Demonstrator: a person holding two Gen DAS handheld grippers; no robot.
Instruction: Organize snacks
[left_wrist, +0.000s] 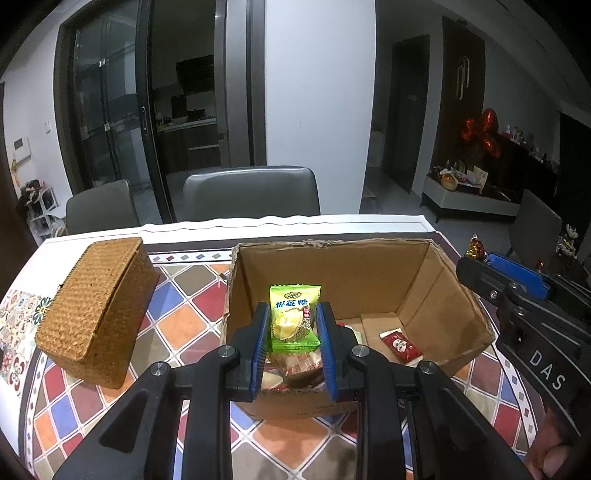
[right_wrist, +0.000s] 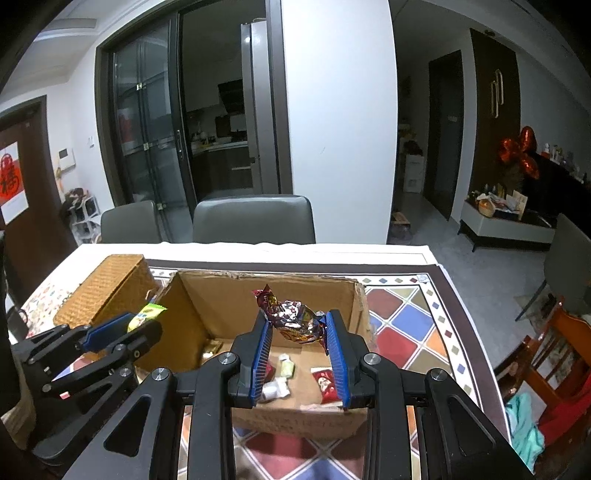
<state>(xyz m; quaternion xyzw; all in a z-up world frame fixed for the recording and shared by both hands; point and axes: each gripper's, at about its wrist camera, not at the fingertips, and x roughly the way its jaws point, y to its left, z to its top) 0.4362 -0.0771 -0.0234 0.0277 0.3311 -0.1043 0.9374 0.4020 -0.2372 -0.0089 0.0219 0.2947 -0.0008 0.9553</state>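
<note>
My left gripper (left_wrist: 291, 314) is shut on a green durian candy packet (left_wrist: 294, 317), held upright over the near side of the open cardboard box (left_wrist: 424, 288). My right gripper (right_wrist: 297, 321) is shut on a crinkled red and gold foil candy (right_wrist: 291, 317) above the same cardboard box (right_wrist: 218, 306). Loose snacks lie on the box floor, among them a red packet (left_wrist: 400, 347) (right_wrist: 327, 384) and pale wrapped pieces (right_wrist: 286, 369). The left gripper (right_wrist: 122, 325) with the green packet shows at the left of the right wrist view. At the right edge of the left wrist view is the right gripper's body (left_wrist: 524, 291).
A woven lidded basket (left_wrist: 96, 310) (right_wrist: 110, 291) stands left of the box on the patterned tablecloth (left_wrist: 192, 302). Two grey chairs (left_wrist: 251, 192) sit behind the table. A red wooden chair (right_wrist: 554, 362) is off the table's right side.
</note>
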